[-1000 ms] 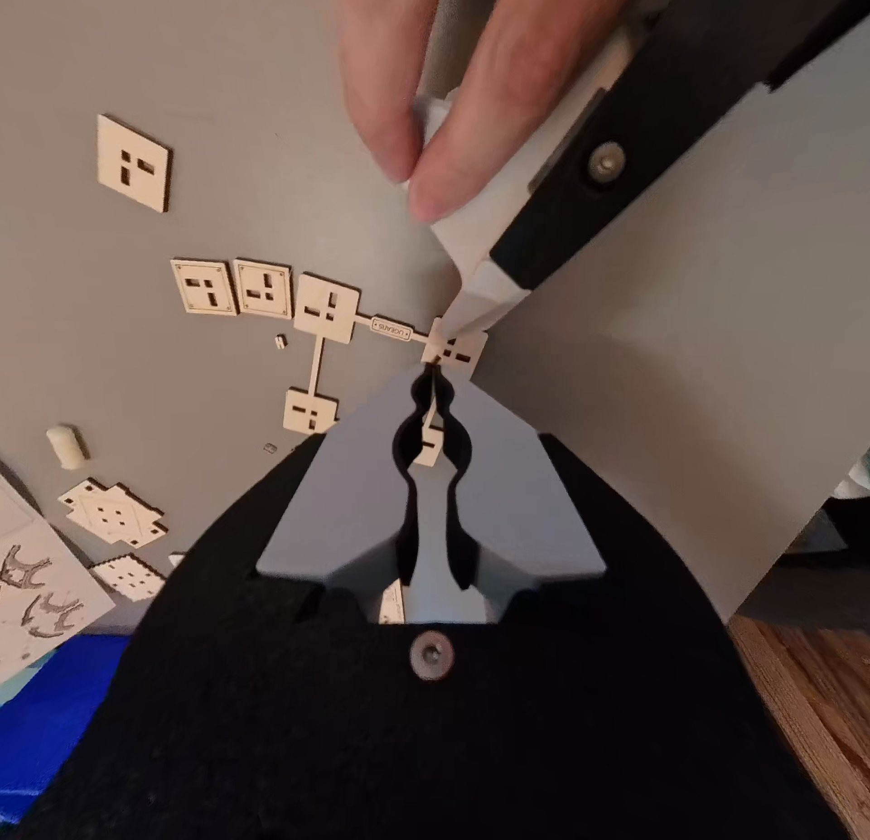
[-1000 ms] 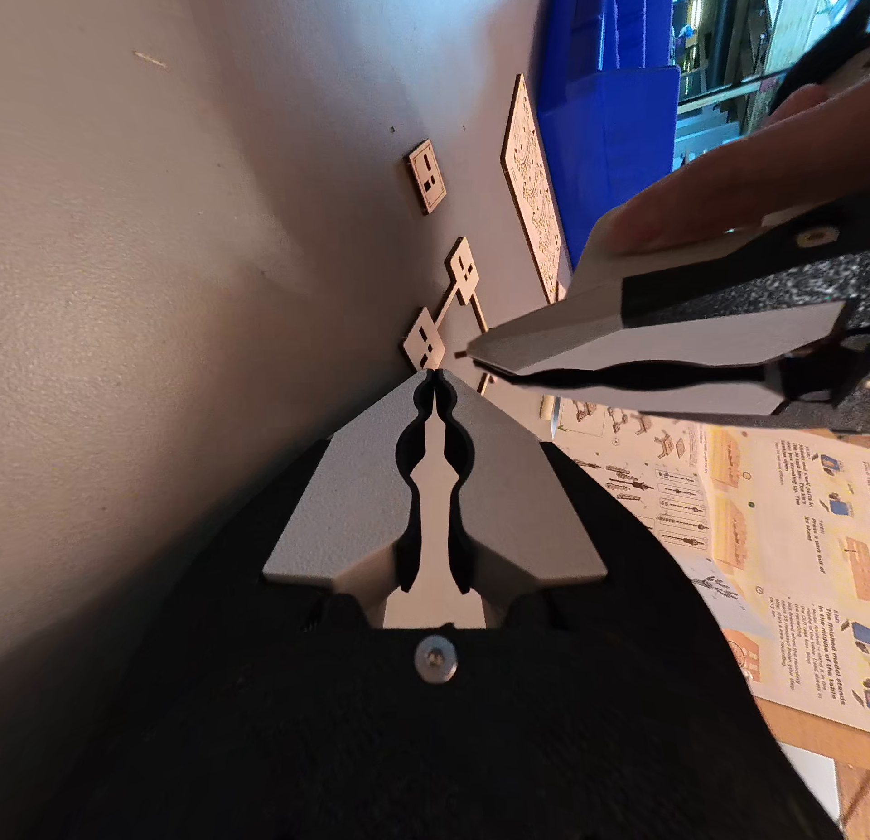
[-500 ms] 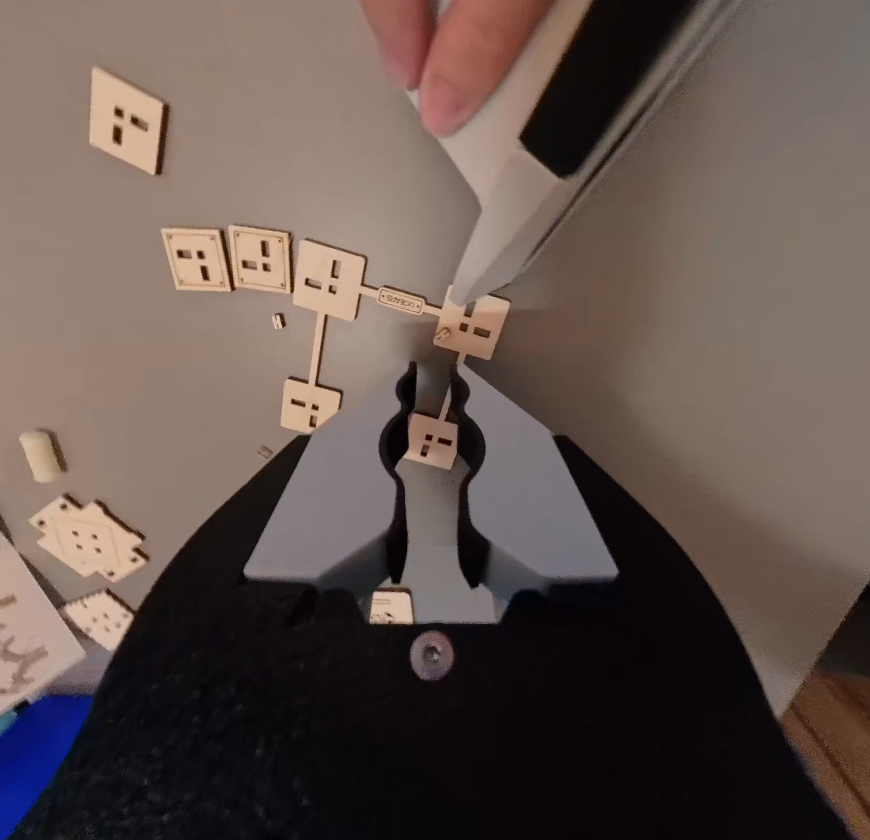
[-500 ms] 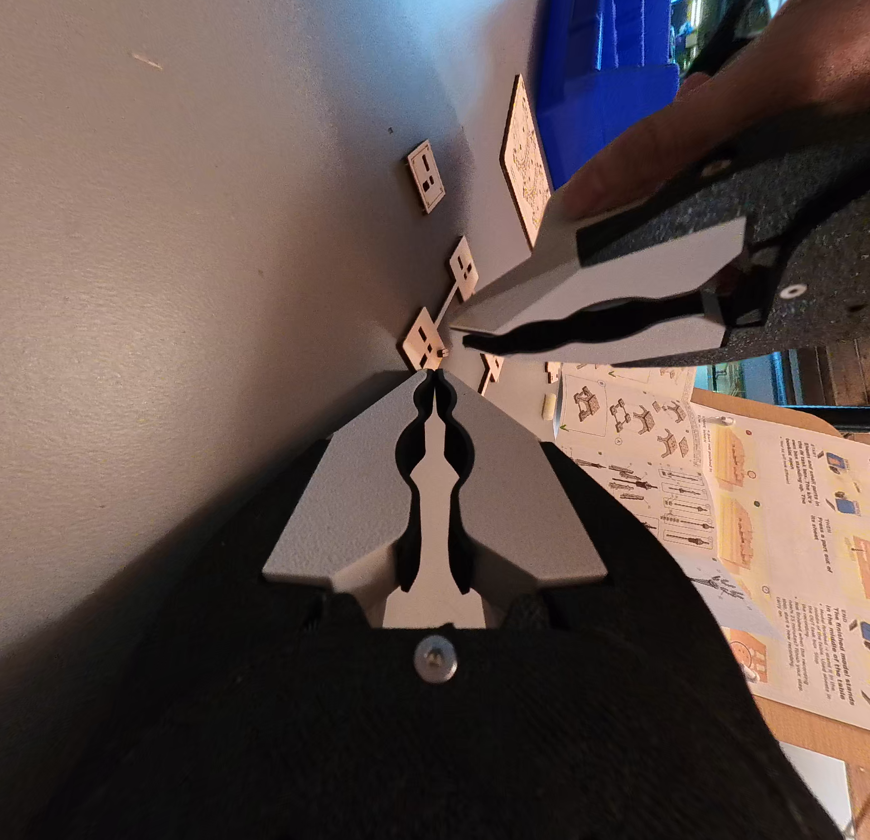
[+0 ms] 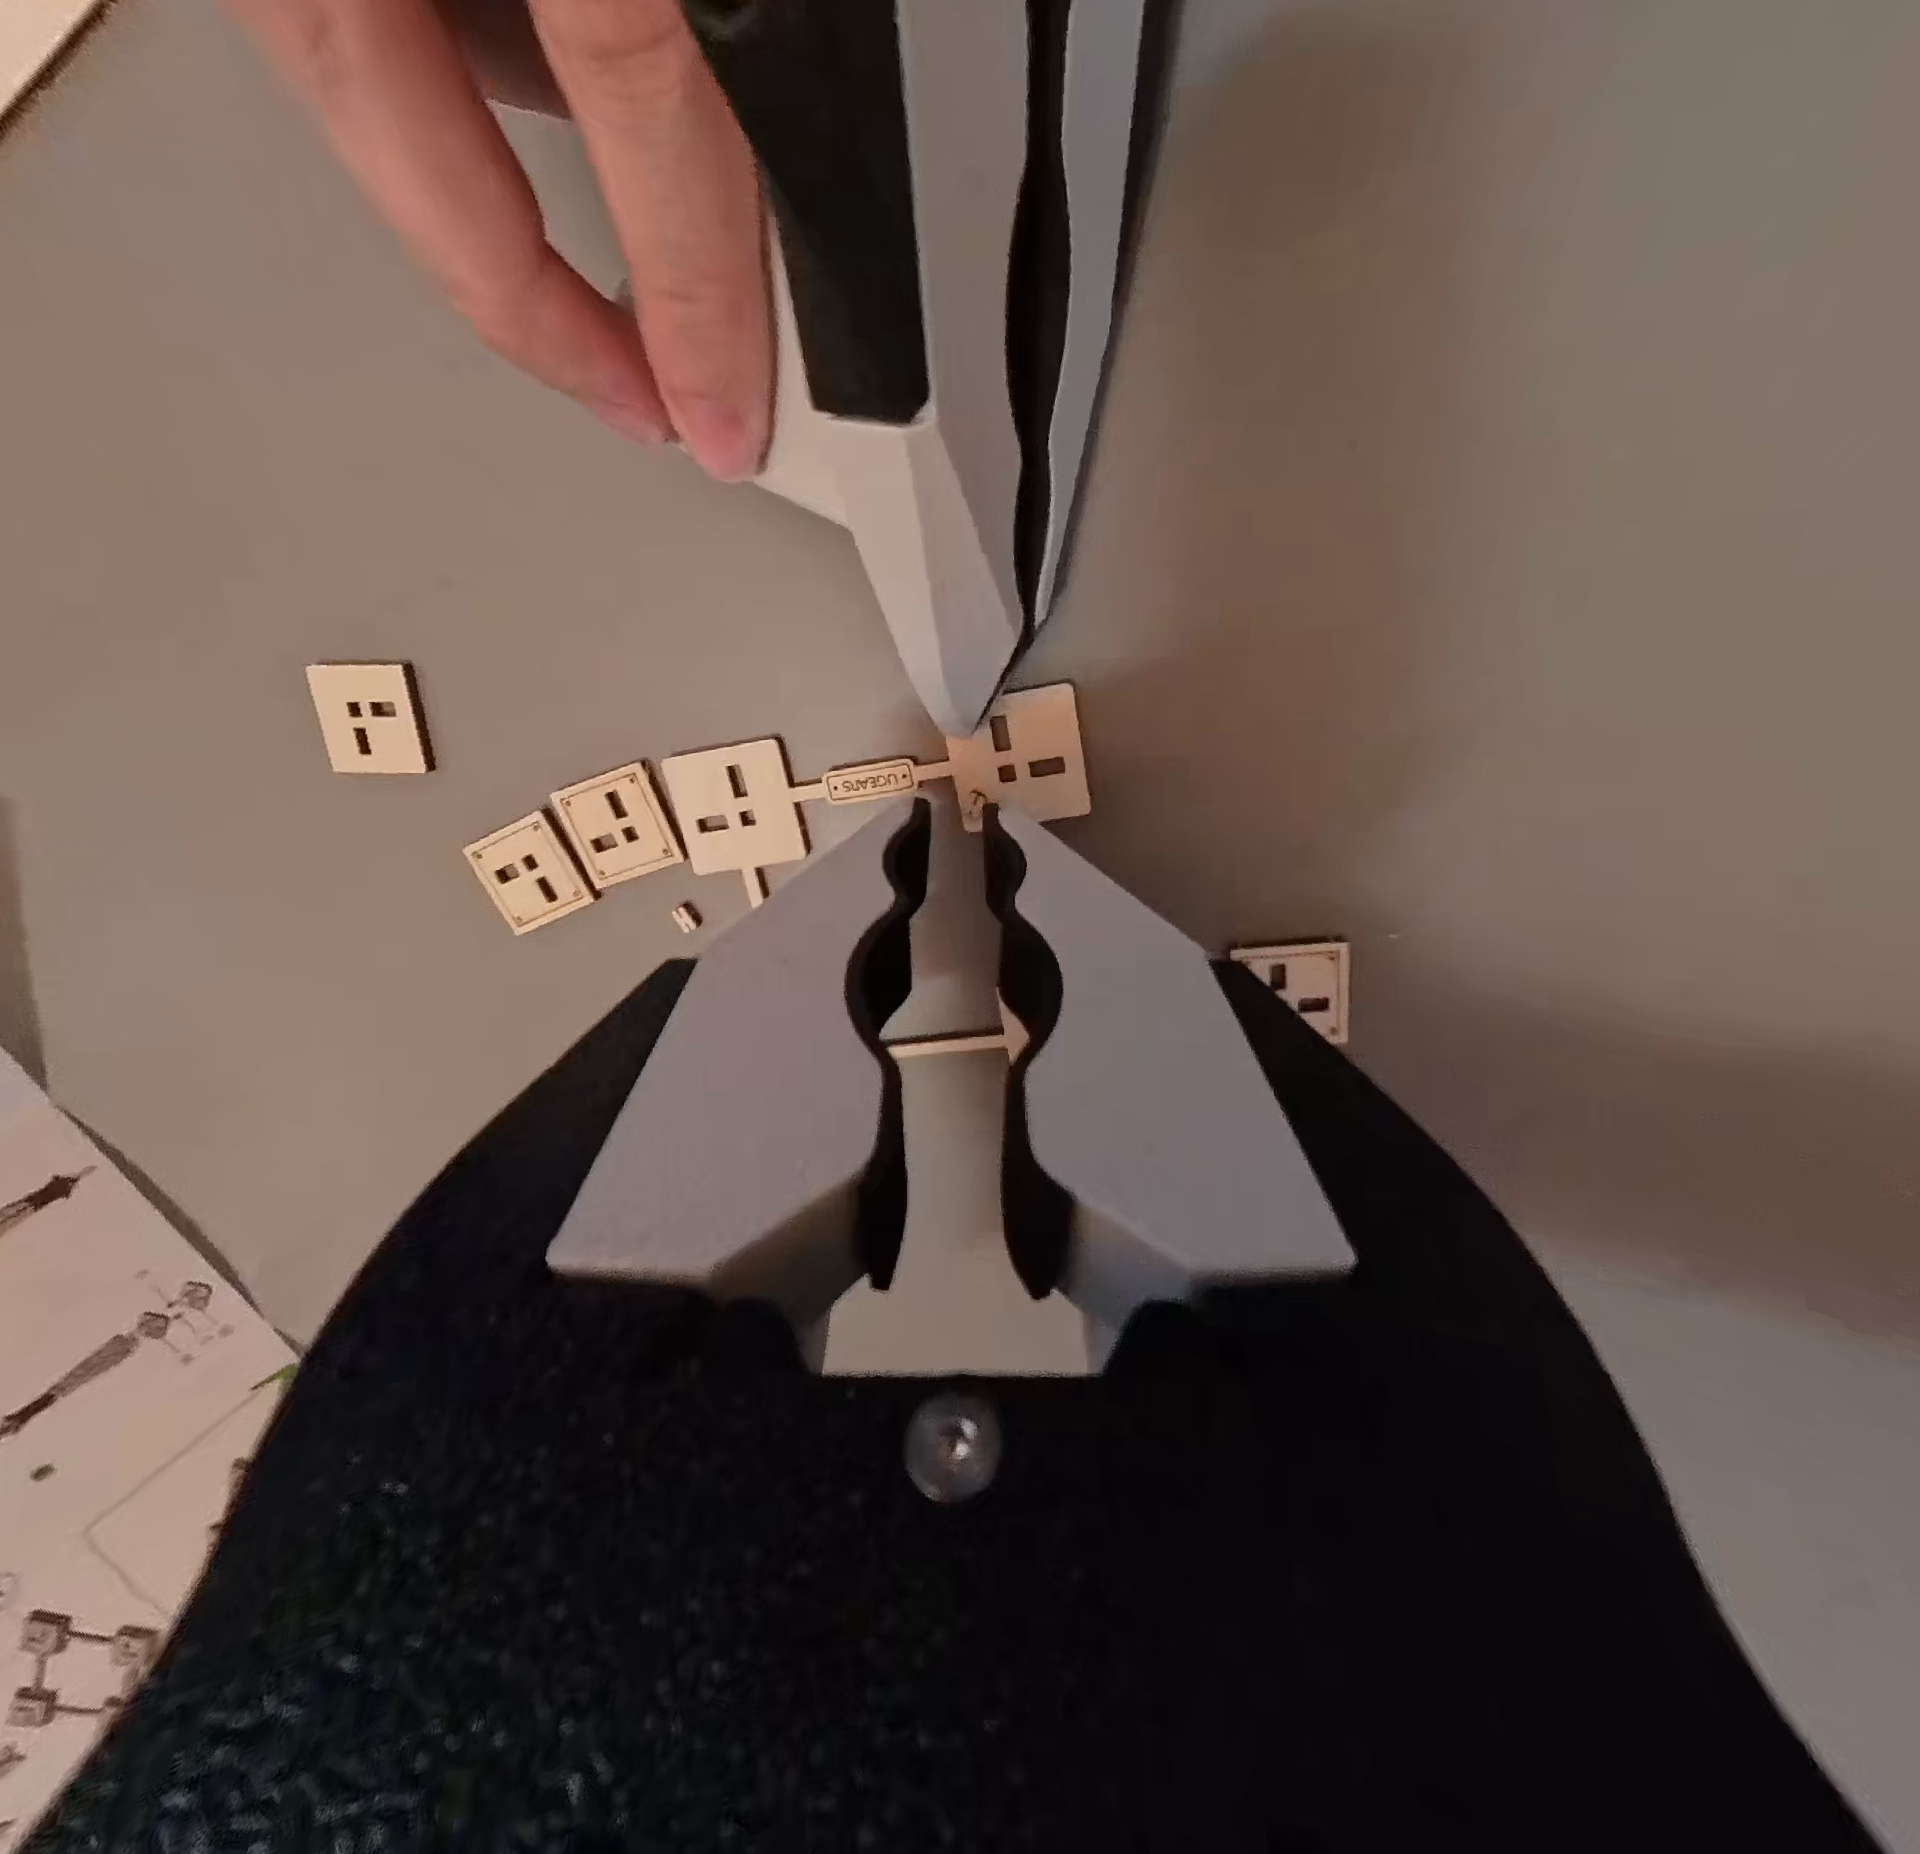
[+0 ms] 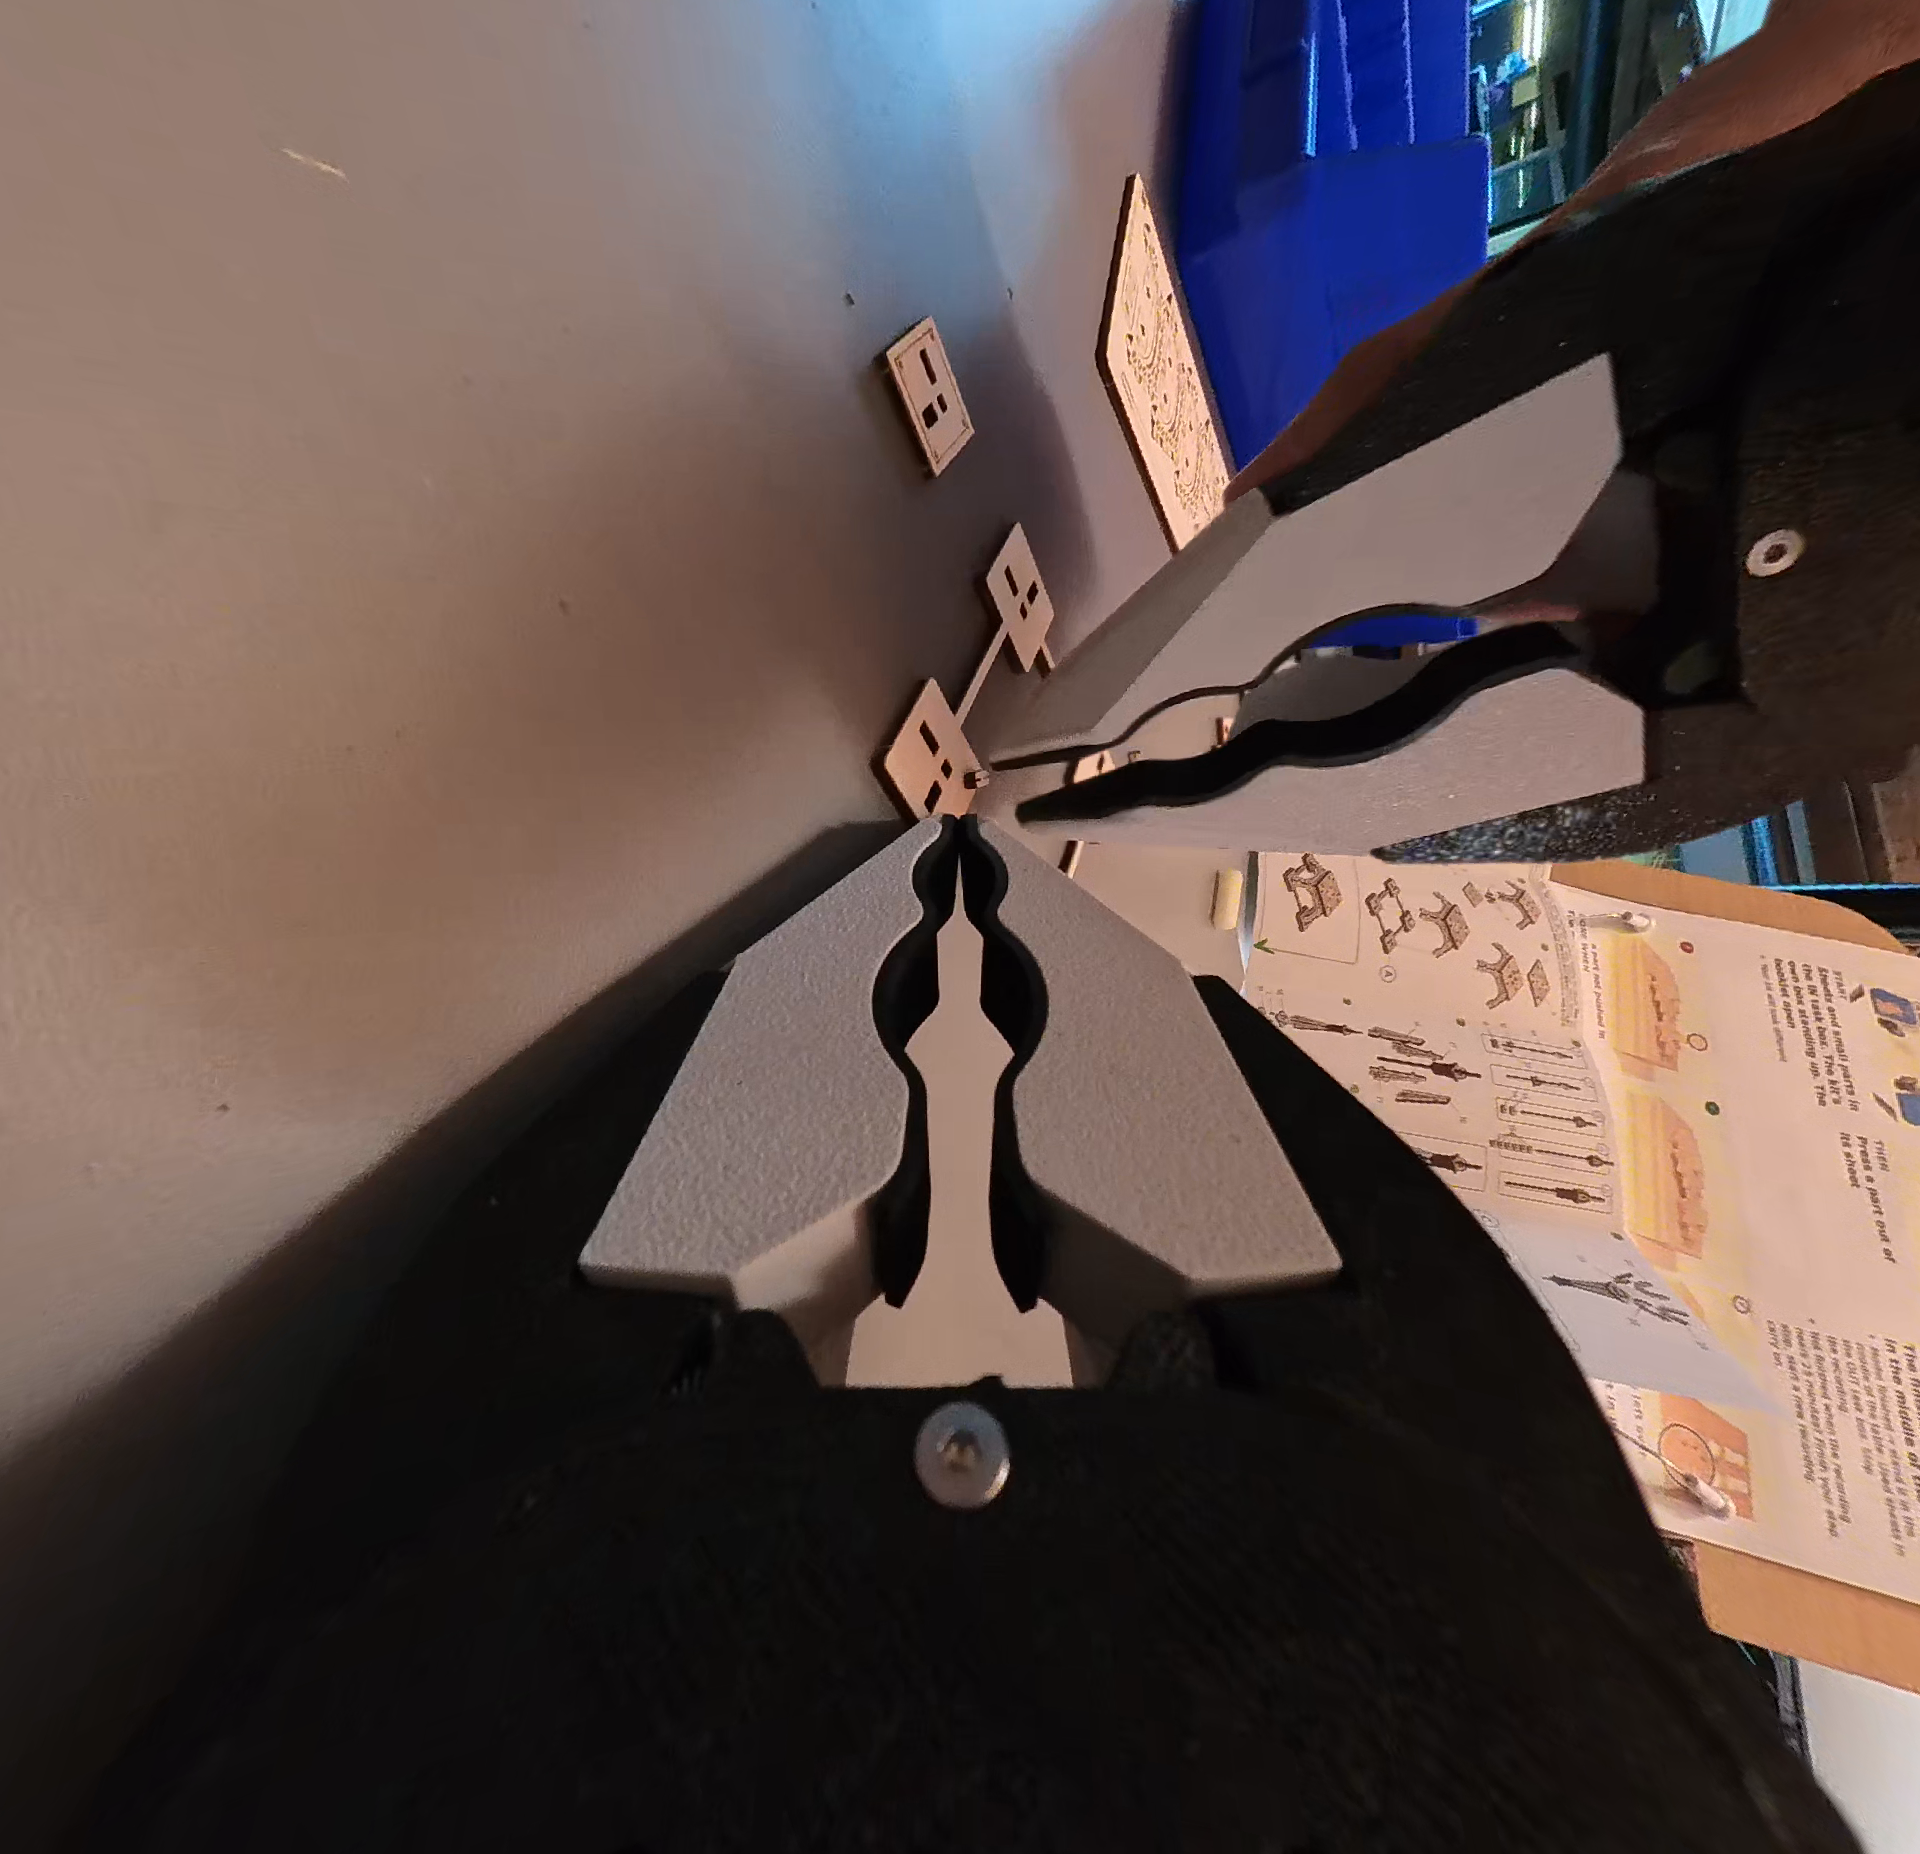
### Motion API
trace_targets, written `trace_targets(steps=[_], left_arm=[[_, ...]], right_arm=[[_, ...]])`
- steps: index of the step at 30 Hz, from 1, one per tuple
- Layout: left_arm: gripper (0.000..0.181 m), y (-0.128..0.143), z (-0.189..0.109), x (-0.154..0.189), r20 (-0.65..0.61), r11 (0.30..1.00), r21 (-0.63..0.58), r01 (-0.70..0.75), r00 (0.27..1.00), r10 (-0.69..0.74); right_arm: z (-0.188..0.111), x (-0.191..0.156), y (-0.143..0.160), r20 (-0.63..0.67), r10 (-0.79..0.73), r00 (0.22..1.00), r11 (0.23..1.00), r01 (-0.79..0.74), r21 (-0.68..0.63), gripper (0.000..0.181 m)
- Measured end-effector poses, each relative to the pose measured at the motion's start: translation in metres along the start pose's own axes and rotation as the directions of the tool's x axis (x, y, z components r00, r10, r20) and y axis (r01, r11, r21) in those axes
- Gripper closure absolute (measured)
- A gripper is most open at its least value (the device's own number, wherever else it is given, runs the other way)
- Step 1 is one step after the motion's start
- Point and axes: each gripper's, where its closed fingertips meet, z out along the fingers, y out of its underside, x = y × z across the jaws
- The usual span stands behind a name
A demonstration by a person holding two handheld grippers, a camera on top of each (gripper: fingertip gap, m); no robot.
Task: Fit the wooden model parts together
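Note:
A flat wooden frame of slotted squares joined by thin strips lies on the grey table (image 5: 1507, 454). Its right square (image 5: 1023, 765) sits just beyond my left gripper (image 5: 956, 817); another square (image 5: 732, 812) lies to the left. My left gripper's jaws stand a little apart at the tips, and a thin wooden piece (image 5: 956, 1044) spans edge-on between the pads. My right gripper (image 5: 987, 703) comes down from above, shut and empty, its tip on that right square's left corner. In the right wrist view my right gripper (image 6: 956, 833) is shut beside the square (image 6: 930, 750), and the left gripper (image 6: 1008, 788) reaches in from the right.
Loose slotted squares lie at the left (image 5: 369, 718), (image 5: 613, 822) and one at the right (image 5: 1294, 983). A printed instruction sheet (image 6: 1558, 1129) lies on cardboard. A wooden parts sheet (image 6: 1164, 370) and a blue bin (image 6: 1330, 194) stand farther off. A hand (image 5: 520, 194) holds the right gripper. The grippers are tip to tip, or close to it. From the left gripper's tips to the square (image 5: 732, 812) is close to 4 centimeters.
The right gripper has swung more upright, its tip now on the square's left corner. The square that lay flat between my left fingers now shows edge-on across the pads, and the jaws are narrower.

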Motion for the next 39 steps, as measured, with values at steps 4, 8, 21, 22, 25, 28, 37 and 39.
trace_targets(steps=[4,8,21,22,25,28,37,39], left_arm=[[0.180,0.003,0.005,0.002,-0.004,0.995,-0.053,-0.083,0.997,0.083],[0.181,0.003,0.005,0.002,-0.005,0.989,-0.085,-0.118,0.993,0.118],[0.181,-0.013,-0.048,-0.036,0.579,0.962,-0.235,-0.140,0.775,0.254],[0.181,-0.018,-0.055,-0.037,0.638,0.969,-0.215,-0.125,0.733,0.236],[0.181,-0.038,-0.073,-0.038,0.779,0.986,-0.134,-0.095,0.605,0.164],[0.181,-0.050,-0.095,-0.042,0.880,0.987,-0.141,-0.079,0.447,0.161],[0.181,-0.064,-0.111,-0.041,0.932,0.994,-0.073,-0.082,0.349,0.097],[0.181,-0.068,-0.111,-0.041,0.932,0.993,-0.071,-0.099,0.348,0.101]], right_arm=[[-0.001,0.000,0.000,0.002,0.009,1.000,1.000,-0.009,0.003,0.181],[-0.001,-0.001,0.001,0.004,0.020,1.000,1.000,-0.020,0.007,0.181],[-0.041,0.064,0.012,-0.058,0.670,0.740,0.728,-0.638,0.251,0.165],[-0.047,0.071,0.014,-0.029,0.745,0.666,0.644,-0.708,0.292,0.160],[-0.062,0.088,0.008,0.096,0.865,0.493,0.414,-0.808,0.419,0.153],[-0.072,0.097,-0.004,0.192,0.894,0.405,0.273,-0.832,0.484,0.159],[-0.086,0.105,-0.014,0.215,0.897,0.386,0.211,-0.802,0.559,0.177],[-0.085,0.104,-0.012,0.215,0.898,0.383,0.213,-0.808,0.549,0.177]])
